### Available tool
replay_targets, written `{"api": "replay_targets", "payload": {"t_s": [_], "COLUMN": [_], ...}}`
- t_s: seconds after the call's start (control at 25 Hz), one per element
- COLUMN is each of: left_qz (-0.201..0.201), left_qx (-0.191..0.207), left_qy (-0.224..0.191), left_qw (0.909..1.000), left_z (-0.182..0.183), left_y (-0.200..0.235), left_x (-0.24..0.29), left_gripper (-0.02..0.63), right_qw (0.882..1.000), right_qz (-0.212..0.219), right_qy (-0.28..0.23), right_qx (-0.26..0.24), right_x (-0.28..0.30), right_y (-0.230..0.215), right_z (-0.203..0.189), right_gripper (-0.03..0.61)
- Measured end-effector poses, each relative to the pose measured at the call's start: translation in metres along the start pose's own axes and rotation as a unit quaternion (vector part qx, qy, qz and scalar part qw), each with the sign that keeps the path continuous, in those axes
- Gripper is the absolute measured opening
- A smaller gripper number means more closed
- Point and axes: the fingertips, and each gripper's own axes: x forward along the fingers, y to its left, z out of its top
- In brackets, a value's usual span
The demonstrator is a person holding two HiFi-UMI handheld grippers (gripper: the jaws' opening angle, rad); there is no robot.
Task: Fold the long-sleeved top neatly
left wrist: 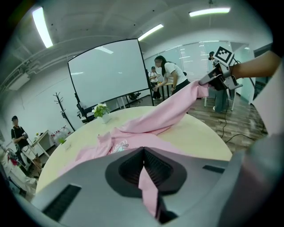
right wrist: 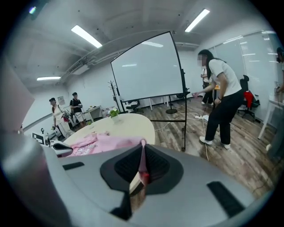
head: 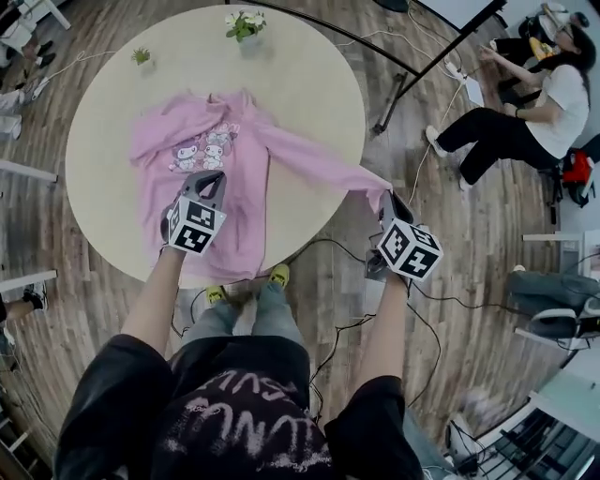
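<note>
The person's forearms [head: 155,300] reach out from the near edge of the head view, one gripper in each hand. Beyond them stands a round pale table [head: 309,84], and on it the pink long-sleeved top [head: 234,141] lies mostly flat, printed front up, with its hem toward the near rim. One sleeve [head: 319,164] stretches off to the right, lifted clear of the tabletop and out past the table's right edge, above the wooden floor.

This looks like the sleeve step: the sleeve is drawn out straight, not yet folded in. The next move probably calls for carrying the cuff back to the left across the chest and laying it down flat while the body stays pinned, with the pull kept even so that the body does not drag toward the right rim.

The left gripper [head: 208,180] sits over the middle of the body. In the left gripper view its jaws are closed on a thin pinch of the pink fabric [left wrist: 148,186], which hangs down between them. The right gripper [head: 389,199] is off the table to the right; its jaws are clamped on the sleeve's end [right wrist: 142,162], a narrow pink strip caught between the pads.

Two small potted plants [head: 245,23] stand at the far rim, well apart from the top.
</note>
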Motion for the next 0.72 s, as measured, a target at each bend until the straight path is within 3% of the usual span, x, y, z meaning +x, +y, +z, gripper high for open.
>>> {"api": "replay_targets", "payload": {"t_s": [0.36,0.72], "left_qz": [0.006,0.020], "left_qx": [0.021,0.015], "left_qy": [0.019,0.030], "left_qw": [0.9996,0.9992], "left_z": [0.038,0.034], "left_y": [-0.030,-0.020], "left_x": [0.034,0.034], "left_gripper": [0.011,0.011], "right_qw": [0.999,0.997], "right_qz": [0.015,0.038], "right_qy": [0.023,0.032], "right_qx": [0.042,0.056], "right_x": [0.035,0.051], "right_y": [-0.071,-0.058], "right_z": [0.023,0.034], "right_gripper": [0.020,0.020]}}
